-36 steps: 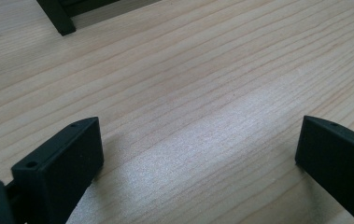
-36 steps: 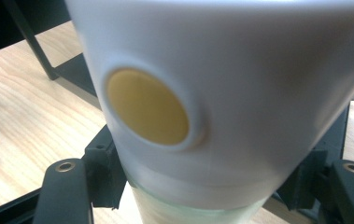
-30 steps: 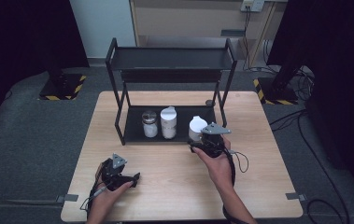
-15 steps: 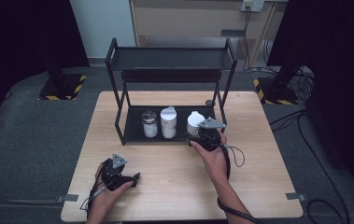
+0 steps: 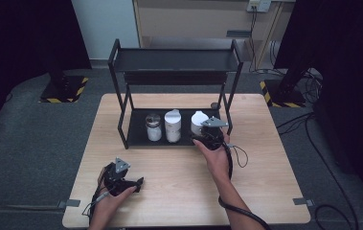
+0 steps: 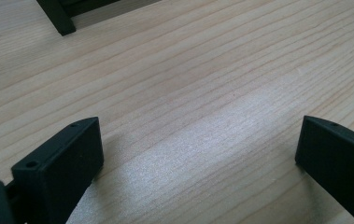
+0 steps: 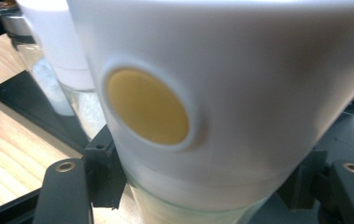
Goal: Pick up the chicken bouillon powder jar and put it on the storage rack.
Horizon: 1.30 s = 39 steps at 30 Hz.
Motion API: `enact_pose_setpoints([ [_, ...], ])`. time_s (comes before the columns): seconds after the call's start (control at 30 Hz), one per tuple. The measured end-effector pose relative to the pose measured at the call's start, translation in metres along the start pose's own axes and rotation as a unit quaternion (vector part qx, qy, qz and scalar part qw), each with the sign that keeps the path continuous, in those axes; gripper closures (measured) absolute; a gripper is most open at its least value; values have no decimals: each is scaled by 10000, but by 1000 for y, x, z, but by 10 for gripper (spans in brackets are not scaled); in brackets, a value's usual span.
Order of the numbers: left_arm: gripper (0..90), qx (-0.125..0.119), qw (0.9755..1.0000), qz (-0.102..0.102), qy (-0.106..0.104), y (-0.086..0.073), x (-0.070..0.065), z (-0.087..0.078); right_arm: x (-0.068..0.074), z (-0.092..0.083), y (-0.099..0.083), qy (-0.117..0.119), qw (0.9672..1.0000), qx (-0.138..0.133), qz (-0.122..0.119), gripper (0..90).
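— Where do the jars stand relative to the rack (image 5: pixel 121 96)?
— On its lower shelf: small jar (image 5: pixel 153 127) left, tall jar (image 5: pixel 173 124) middle, third jar (image 5: pixel 198 120) right, in the right tool (image 5: pixel 207 136).
— The left tool (image 5: pixel 132 184)?
— On the bench (image 5: pixel 265 158), before the rack.

The left tool (image 5: pixel 127 182) sits low at the near left, gripped by the left hand (image 5: pixel 106 199) whose forearm enters from the bottom edge — its two black jaws stand wide apart with nothing between them. The right tool (image 5: pixel 209 136) is held out farther forward on an outstretched right forearm, the right hand (image 5: pixel 216 155) wrapped round its body, cable looping off beside the wrist. Its jaws are closed in, the pads pressing on both sides of what they hold.
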<state>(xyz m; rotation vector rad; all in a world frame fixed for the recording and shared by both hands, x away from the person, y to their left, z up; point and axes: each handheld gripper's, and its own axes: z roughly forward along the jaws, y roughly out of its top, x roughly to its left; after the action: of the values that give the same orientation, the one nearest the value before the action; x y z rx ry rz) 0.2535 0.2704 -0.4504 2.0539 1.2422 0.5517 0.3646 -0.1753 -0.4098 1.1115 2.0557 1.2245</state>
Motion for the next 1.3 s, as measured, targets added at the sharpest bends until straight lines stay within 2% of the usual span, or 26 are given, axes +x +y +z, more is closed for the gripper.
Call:
enact_pose_setpoints([
  [0.47,0,1,10000,-2,-7,0,0,0,0,18,3,-64,10000,63,14,318],
  [1.3,0,4,10000,3,-17,0,1,0,-1,35,6,-89,9999,132,2,318],
])
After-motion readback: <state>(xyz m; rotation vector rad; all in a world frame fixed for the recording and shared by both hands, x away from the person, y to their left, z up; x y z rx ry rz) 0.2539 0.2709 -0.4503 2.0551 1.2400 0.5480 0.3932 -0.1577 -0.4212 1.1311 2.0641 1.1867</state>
